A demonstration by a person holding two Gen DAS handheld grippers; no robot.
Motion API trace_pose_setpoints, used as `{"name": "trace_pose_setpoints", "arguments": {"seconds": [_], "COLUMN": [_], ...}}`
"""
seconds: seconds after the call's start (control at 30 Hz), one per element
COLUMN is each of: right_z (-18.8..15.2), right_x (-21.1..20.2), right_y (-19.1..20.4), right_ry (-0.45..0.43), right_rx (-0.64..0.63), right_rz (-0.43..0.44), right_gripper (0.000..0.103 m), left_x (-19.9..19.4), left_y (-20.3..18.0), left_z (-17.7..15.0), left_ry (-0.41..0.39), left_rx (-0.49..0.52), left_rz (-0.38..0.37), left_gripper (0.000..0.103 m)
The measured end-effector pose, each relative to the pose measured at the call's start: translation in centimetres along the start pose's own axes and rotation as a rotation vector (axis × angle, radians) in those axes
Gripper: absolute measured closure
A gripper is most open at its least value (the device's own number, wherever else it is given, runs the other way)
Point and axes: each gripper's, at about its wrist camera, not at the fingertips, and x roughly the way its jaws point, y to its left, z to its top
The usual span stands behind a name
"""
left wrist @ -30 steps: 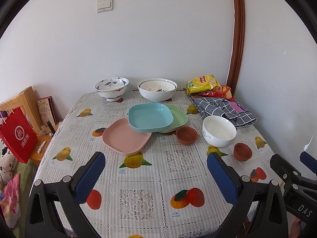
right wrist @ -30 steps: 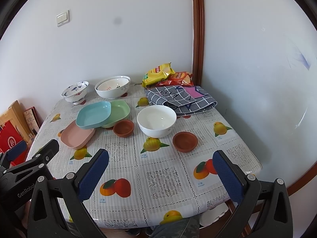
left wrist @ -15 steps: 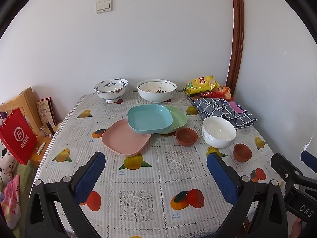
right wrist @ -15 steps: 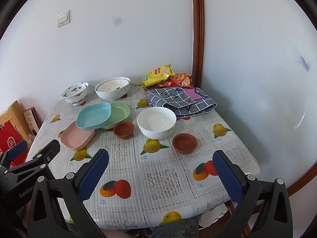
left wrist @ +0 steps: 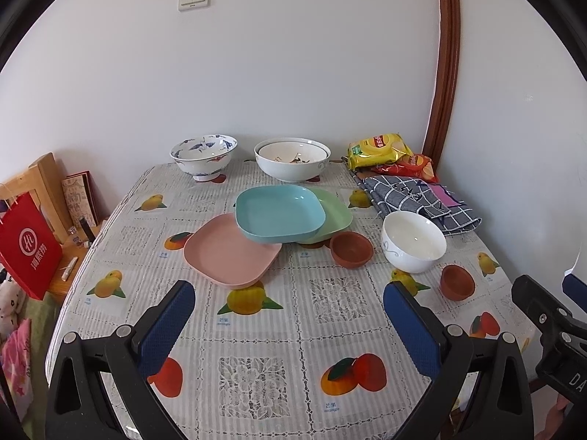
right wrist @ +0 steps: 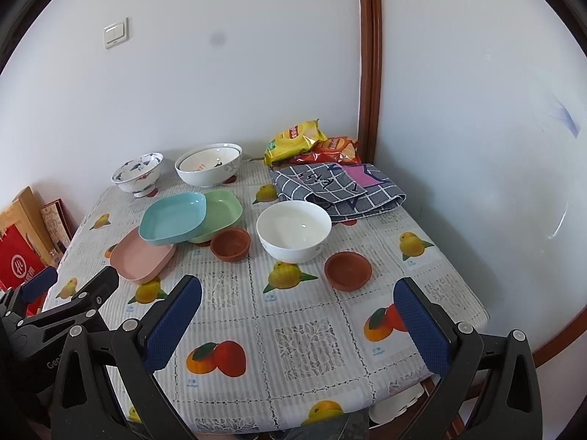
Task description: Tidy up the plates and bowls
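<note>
Mid-table, a blue plate [left wrist: 279, 217] [right wrist: 173, 217] rests tilted across a pink plate [left wrist: 230, 253] [right wrist: 141, 256] and a green plate [left wrist: 332, 216] [right wrist: 221, 211]. To their right sit a brown bowl [left wrist: 351, 248] [right wrist: 230, 244], a white bowl [left wrist: 413, 241] [right wrist: 293, 230] and a second brown bowl [left wrist: 457, 281] [right wrist: 347, 270]. At the back stand a blue-patterned bowl [left wrist: 203, 156] [right wrist: 137, 173] and a large white bowl [left wrist: 292, 159] [right wrist: 208, 164]. My left gripper [left wrist: 288, 324] and right gripper [right wrist: 299, 324] hover open over the near table edge, holding nothing.
Snack bags [left wrist: 381, 148] [right wrist: 295, 139] and a folded checked cloth [left wrist: 418, 201] [right wrist: 341, 190] lie in the back right corner by the walls. A red paper bag [left wrist: 27, 245] and wooden items stand left of the table. The fruit-print tablecloth [left wrist: 279, 337] covers the table.
Both views have drifted slightly, the table sitting a little lower in the frame. Nothing on the table has moved, and both grippers stay open.
</note>
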Motion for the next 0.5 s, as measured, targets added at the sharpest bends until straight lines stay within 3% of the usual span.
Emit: {"name": "trace_pose_setpoints", "arguments": {"seconds": [0.23,0.5], "right_z": [0.5,1.0], "right_x": [1.5,3.7], "right_y": [1.1,1.6], "right_ry": [-0.001,0.04], "right_rx": [-0.046,-0.048], "right_rz": [-0.049,-0.033], "right_gripper": [0.0,0.0], "left_x": [2.0,4.4], "left_y": [0.3,1.2], "left_z": [0.3,1.0], "left_ry": [0.02,0.054], "left_rx": [0.009,0.002], "left_rz": [-0.011,-0.018], "left_gripper": [0.0,0.0]}}
